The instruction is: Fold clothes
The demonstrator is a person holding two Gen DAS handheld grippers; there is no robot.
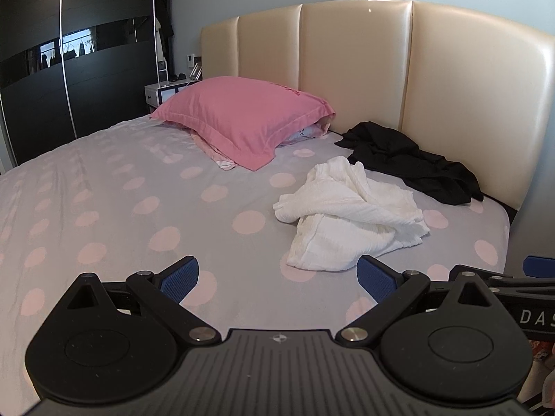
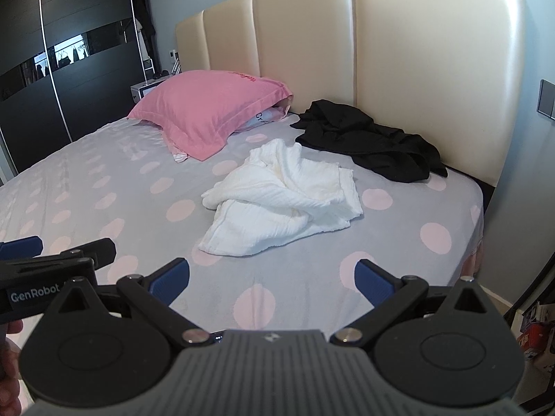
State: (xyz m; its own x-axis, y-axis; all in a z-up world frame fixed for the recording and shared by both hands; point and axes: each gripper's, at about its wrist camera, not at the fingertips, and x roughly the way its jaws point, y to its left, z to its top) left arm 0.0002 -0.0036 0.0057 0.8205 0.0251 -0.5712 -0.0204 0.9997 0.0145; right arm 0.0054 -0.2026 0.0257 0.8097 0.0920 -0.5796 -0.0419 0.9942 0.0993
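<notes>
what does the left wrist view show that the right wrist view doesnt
Only the left wrist view: the left gripper head-on, fingers wide open over bare sheet, and the right gripper's DAS lettering at its right edge.

Only the right wrist view: the right gripper head-on, also wide open and empty, a hand at the lower left edge, a wall switch and clutter on the floor at right.

Both: the dotted bed, pink pillow, crumpled white garment, black garment, headboard and dark wardrobe.
</notes>
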